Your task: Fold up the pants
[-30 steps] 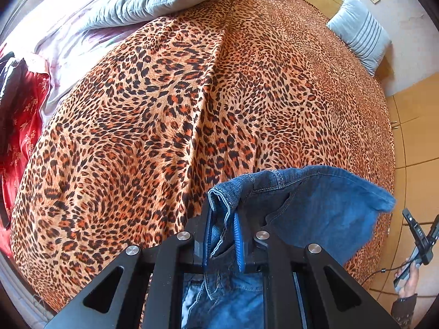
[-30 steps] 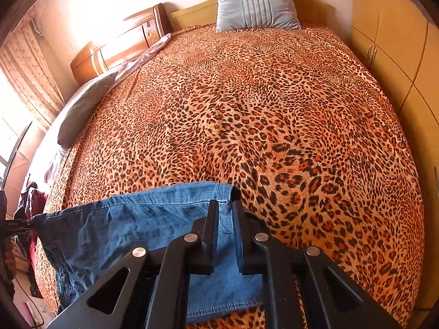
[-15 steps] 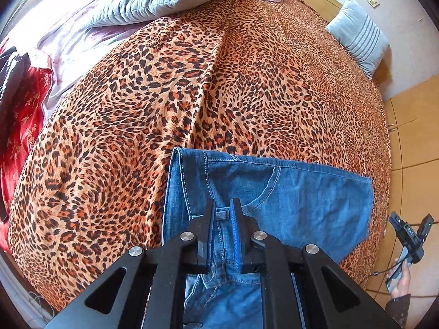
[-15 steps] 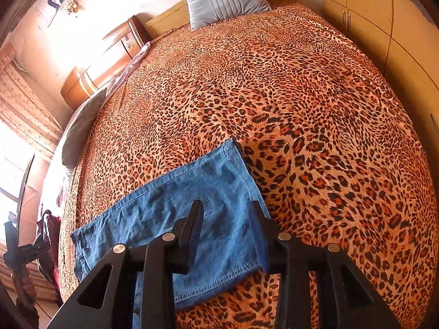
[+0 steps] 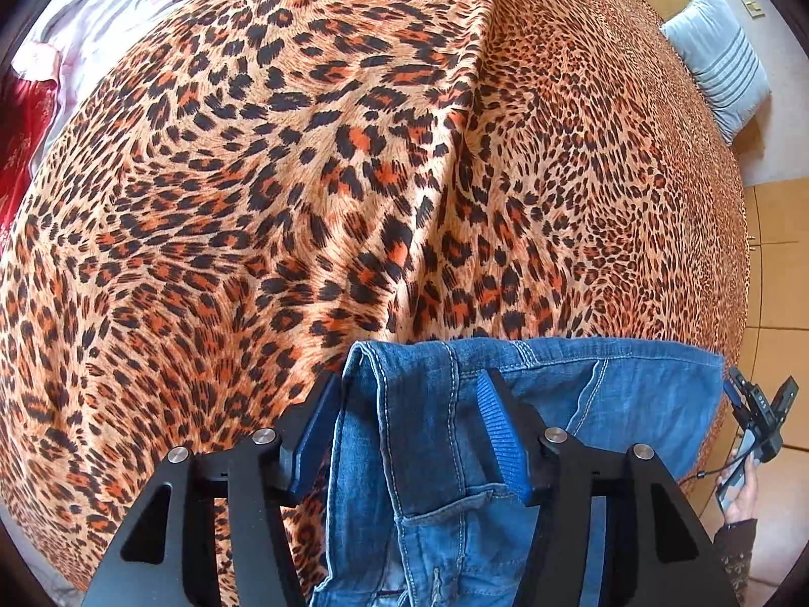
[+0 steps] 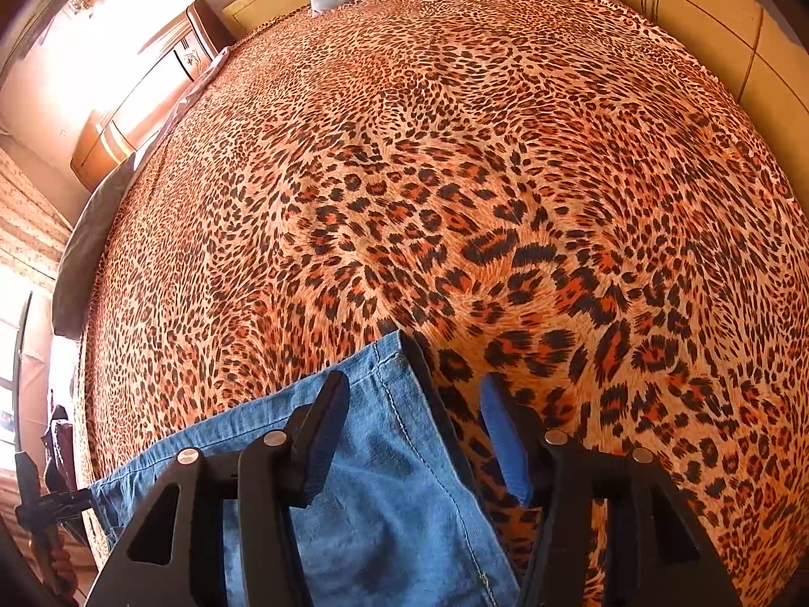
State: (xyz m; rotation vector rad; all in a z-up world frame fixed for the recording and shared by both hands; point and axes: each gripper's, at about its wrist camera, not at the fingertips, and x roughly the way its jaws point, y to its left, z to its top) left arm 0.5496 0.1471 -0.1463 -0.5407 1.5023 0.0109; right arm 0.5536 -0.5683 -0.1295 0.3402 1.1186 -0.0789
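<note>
The jeans (image 5: 455,455) are laid flat along the near edge of the bed (image 5: 354,177), on the leopard-print cover. The left gripper (image 5: 412,435) is spread open over the waistband and nothing is gripped. The right gripper (image 6: 414,440) is likewise spread open at the hem corner. If either is closed too shallowly, only the top layer could be caught, and the fold would likely be skewed.

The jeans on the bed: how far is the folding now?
Done: the jeans lie flat on the leopard bedspread, apparently folded across once. In hand: nothing; the left gripper and right gripper are open over the denim. Left: probably another fold to make a smaller packet.
</note>
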